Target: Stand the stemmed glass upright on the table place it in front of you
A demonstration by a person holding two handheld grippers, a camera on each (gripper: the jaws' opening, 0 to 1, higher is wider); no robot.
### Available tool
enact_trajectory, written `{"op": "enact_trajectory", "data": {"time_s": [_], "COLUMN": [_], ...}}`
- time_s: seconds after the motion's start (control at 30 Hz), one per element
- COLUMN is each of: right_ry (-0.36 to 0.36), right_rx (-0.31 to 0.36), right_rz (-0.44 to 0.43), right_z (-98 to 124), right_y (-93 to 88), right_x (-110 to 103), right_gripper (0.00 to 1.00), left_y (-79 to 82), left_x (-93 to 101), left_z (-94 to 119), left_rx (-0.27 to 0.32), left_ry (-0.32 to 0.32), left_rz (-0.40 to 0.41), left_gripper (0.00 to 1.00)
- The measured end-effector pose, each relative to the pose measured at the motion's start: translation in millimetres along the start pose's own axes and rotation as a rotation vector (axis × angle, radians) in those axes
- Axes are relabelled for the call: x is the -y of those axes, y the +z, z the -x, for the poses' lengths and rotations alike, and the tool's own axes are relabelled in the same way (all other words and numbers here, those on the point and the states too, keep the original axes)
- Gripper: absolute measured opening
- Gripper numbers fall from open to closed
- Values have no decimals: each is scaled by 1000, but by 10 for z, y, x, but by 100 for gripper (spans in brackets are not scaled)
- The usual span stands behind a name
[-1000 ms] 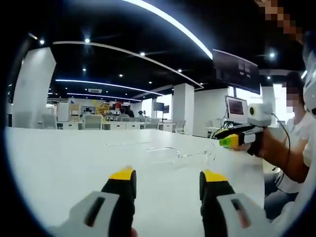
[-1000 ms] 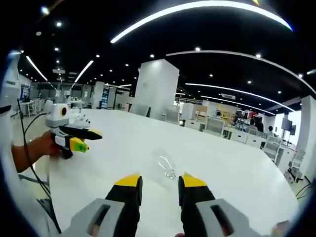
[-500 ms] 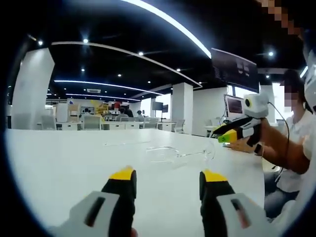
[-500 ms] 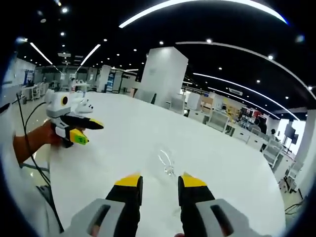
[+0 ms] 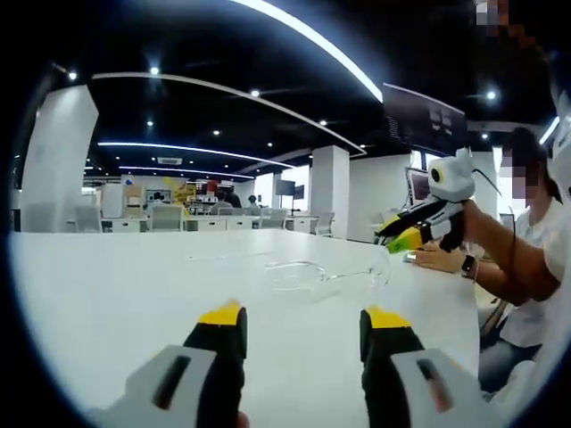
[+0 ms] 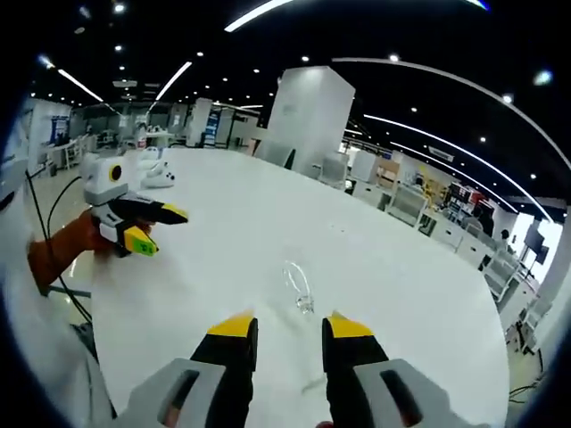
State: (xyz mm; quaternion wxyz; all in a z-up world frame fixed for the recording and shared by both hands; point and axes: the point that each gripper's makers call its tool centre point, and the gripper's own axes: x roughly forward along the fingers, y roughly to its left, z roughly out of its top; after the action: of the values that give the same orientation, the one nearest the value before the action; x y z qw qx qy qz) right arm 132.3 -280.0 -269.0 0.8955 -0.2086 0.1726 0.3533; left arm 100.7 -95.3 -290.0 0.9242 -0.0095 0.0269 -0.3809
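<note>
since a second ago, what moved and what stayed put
The right gripper has risen and tipped its jaws down toward the glass, nearing its foot end. Nothing was gripped or let go. The glass still lies on its side on the table; the left gripper stayed open and level.

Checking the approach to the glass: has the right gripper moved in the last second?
Yes. In the left gripper view the right gripper has risen against the white table and tilted down toward the lying stemmed glass.

A broad white table [image 5: 107, 276] stretches into an open-plan office. Curved light strips [image 5: 303, 40] cross the dark ceiling above white pillars [image 6: 308, 116], with desks and chairs [image 5: 169, 218] beyond the table's far edge.
</note>
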Motion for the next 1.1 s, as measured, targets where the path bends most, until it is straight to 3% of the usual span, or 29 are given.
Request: {"op": "enact_trajectory", "data": {"time_s": [0.23,0.47,1.1], "right_ry": [58,67,126], "right_rx": [-110,-183,-299], "right_rz": [45,69,94], "right_z": [-147,-292,-562], "right_y": [-97,-133,-210], "right_x": [-48,42,162], "right_gripper": [32,32,31], "left_y": [-17,-28,-41], "left_x": [9,0,-10], "left_z": [13,26,51], "left_rx": [-11,-12,-5], "left_ry": [4,7,13], "left_rz": [-4,-4,3], "left_gripper": [51,51,51]}}
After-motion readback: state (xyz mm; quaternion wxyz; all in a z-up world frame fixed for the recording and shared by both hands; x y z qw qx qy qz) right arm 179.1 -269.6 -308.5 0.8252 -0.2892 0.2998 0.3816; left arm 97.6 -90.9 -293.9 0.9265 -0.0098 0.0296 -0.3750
